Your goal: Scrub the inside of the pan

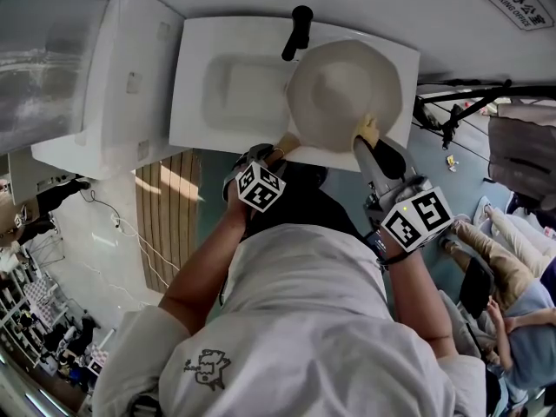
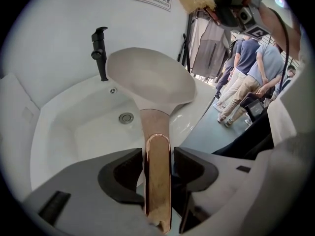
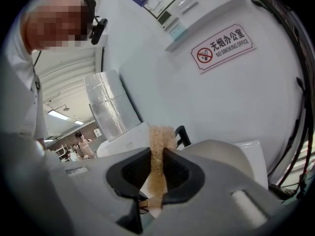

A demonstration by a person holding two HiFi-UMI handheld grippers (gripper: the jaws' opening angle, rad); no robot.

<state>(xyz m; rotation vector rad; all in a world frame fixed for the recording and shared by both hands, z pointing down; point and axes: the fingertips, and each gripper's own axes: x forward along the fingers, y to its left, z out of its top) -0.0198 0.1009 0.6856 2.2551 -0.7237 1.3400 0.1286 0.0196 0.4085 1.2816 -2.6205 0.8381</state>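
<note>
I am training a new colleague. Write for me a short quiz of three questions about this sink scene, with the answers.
1. True or false: the jaws of the right gripper are shut on a sponge.
2. What stands between the jaws of the left gripper? A) the handle of the pan; B) a brush; C) nothing.
3. What colour is the faucet behind the sink?
Key: 1 true; 2 A; 3 black.
</note>
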